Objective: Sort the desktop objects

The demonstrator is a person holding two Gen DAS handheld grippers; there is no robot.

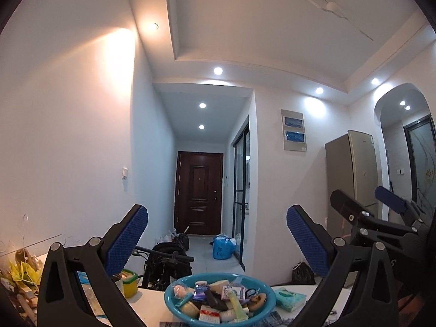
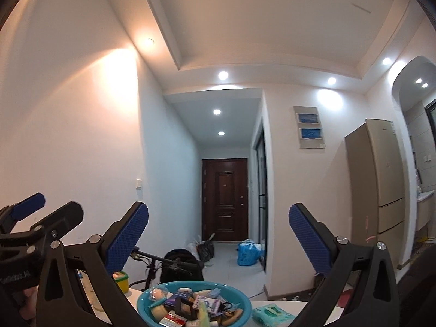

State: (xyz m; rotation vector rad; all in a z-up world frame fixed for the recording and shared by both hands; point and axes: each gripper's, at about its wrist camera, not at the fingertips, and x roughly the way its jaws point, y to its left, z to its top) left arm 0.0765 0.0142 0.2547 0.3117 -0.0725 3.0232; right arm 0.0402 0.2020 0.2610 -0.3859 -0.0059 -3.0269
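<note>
While both held high, left gripper point(image 1: 217, 241) & right gripper point(image 2: 218, 238) spread wide, empty; teal bowl point(image 1: 174, 303) w/ small items at 6 o'clock.

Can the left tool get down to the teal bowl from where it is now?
Probably yes. The left tool is open and empty, raised with the teal bowl just ahead and below, and nothing sits between them. The right tool is off to the side.

White-walled hallway point(image 1: 81, 109), dark door point(image 1: 199, 190)
</note>
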